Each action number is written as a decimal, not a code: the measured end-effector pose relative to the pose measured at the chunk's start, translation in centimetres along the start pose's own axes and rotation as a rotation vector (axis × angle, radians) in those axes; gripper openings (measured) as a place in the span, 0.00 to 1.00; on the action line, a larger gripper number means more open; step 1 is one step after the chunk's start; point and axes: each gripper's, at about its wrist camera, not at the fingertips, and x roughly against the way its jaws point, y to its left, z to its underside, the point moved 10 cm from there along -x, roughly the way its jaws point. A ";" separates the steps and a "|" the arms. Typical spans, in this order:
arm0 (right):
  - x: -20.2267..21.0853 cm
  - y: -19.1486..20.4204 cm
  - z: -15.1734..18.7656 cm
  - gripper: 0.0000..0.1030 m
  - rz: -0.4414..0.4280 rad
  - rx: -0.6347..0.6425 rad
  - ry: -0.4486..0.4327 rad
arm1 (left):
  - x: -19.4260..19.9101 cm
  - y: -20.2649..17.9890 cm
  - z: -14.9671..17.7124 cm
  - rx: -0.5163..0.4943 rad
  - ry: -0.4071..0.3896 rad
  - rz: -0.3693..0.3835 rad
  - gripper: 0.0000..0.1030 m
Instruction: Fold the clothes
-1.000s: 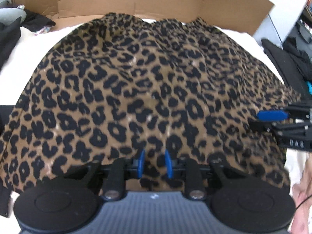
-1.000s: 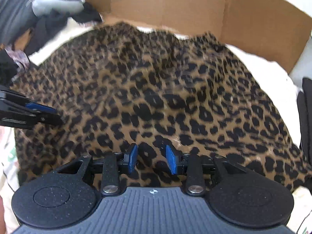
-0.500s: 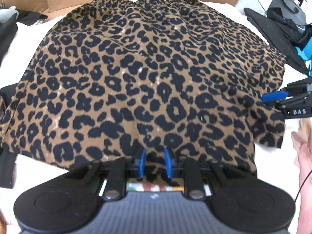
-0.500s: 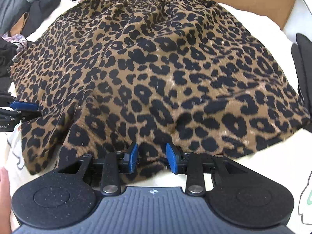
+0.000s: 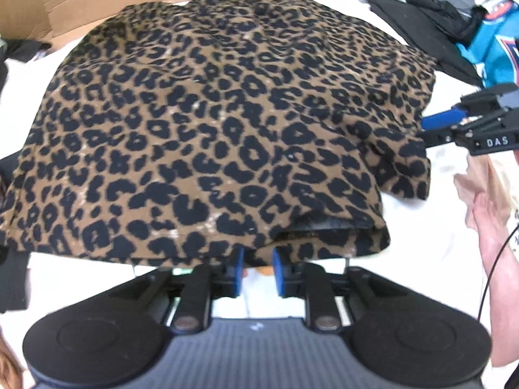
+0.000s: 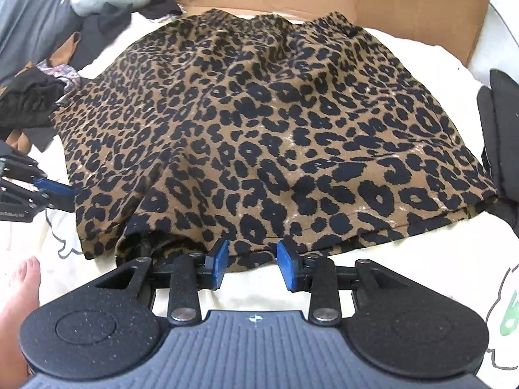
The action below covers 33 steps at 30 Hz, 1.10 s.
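A leopard-print skirt lies spread flat on a white sheet, waistband at the far side, hem toward me; it also shows in the right wrist view. My left gripper sits at the near hem with its blue pads apart, gripping nothing. My right gripper is open at the near hem, the cloth edge lying between its pads. The right gripper also shows at the skirt's right edge in the left wrist view. The left gripper also shows at the skirt's left edge in the right wrist view.
A cardboard box wall stands behind the skirt. Dark and grey clothes pile at the left. Black garments and a teal jersey lie at the right. A black item borders the skirt's right side.
The skirt was pulled toward me and laid flat. Both grippers have let go of the hem and opened; the right one is wider. Both have drawn back slightly.
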 end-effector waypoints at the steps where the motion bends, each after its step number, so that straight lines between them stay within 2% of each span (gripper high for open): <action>1: -0.1 0.2 0.1 0.49 0.002 0.016 0.002 | -0.2 -0.3 -0.1 -0.017 -0.005 -0.003 0.33; 2: -0.3 0.5 0.2 0.50 0.005 0.036 0.006 | -0.4 -0.6 -0.2 -0.041 -0.005 -0.011 0.38; 12: -1.2 2.4 -0.1 0.53 0.002 0.165 -0.008 | -2.1 -2.4 -2.5 -0.118 -0.062 -0.033 0.37; 16: -1.4 2.9 -0.2 0.53 0.020 0.208 -0.030 | -2.1 -3.3 -2.8 -0.161 -0.092 -0.032 0.27; 22: -1.7 3.6 -1.0 0.51 0.026 0.251 -0.084 | -2.0 -3.2 -2.7 -0.144 -0.102 -0.020 0.08; 23: -1.7 3.7 -1.1 0.43 0.022 0.262 -0.089 | -1.9 -3.2 -2.7 -0.147 -0.101 -0.017 0.04; 24: -1.8 3.9 -1.2 0.23 0.015 0.271 -0.091 | -1.6 -3.0 -2.4 -0.149 -0.097 -0.012 0.03; 26: -1.8 4.1 -1.2 0.00 -0.001 0.285 -0.077 | -1.2 -2.7 -1.8 -0.148 -0.086 -0.003 0.01; 33: -1.4 4.4 -0.1 0.00 -0.030 0.300 -0.033 | -0.8 -3.2 -0.6 -0.200 -0.063 0.013 0.00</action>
